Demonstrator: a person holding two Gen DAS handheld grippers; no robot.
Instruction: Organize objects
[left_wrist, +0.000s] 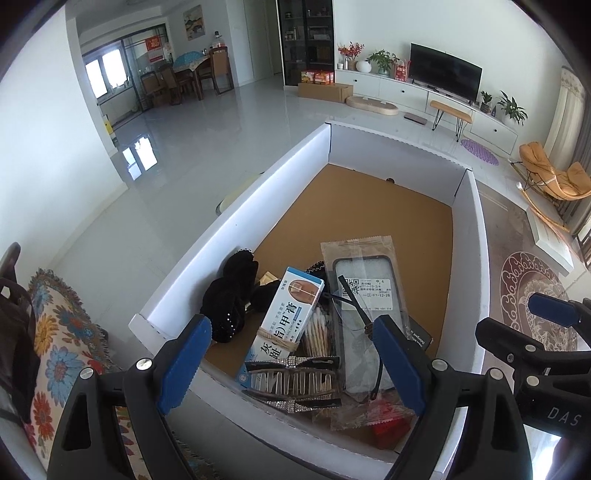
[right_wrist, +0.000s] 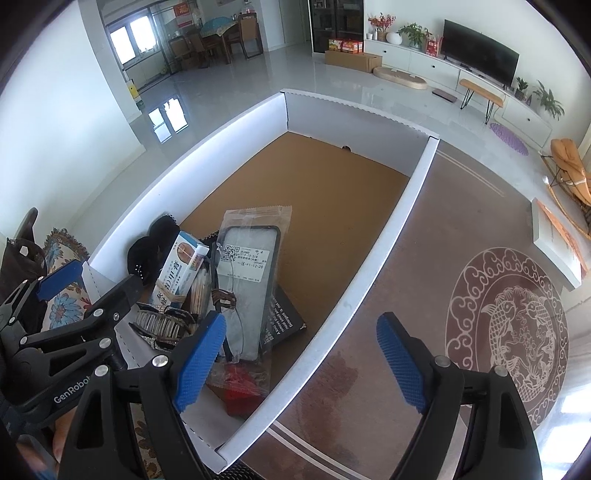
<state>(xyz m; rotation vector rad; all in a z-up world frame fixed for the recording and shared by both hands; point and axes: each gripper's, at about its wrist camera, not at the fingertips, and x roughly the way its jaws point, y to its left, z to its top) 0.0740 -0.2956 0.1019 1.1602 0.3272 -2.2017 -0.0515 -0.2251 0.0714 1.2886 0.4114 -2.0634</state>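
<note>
- The left gripper (left_wrist: 291, 360) points steeply down over the near end of a white box (left_wrist: 236, 218) with a brown cardboard floor. Its jaws stand wide apart and nothing is pressed between the blue pads.
- Below that gap lie a jewelled hair comb (left_wrist: 295, 380) and a blue-and-white medicine carton (left_wrist: 291, 314) bound with a rubber band; neither is touched.
- The right gripper (right_wrist: 301, 360) also tilts steeply down, straddling the box's right wall (right_wrist: 373, 258): its left finger (right_wrist: 201, 356) hangs over the inside of the box, its right finger (right_wrist: 400, 363) over the brown patterned rug (right_wrist: 506, 321) outside. The jaws are spread and grip nothing.
- In the left wrist view the right gripper shows at the right edge; in the right wrist view the left gripper (right_wrist: 59, 280) shows at the left edge, just beside the box's near-left corner.
- All the things are crowded into the near end of the box; the far part of its floor is bare cardboard.
- A phone case in a clear wrapper (left_wrist: 369, 295) lies along the middle, partly over a flat black packet (right_wrist: 284, 321).
- A bundle of cotton swabs (left_wrist: 317, 332) lies between the carton and the case.
- A black velvet hair bow (left_wrist: 229, 291) rests against the left wall.
- A small red item (right_wrist: 240, 391) in clear wrap sits at the near corner.
- A flowered cushion (left_wrist: 62, 347) lies outside the box on the left.
</note>
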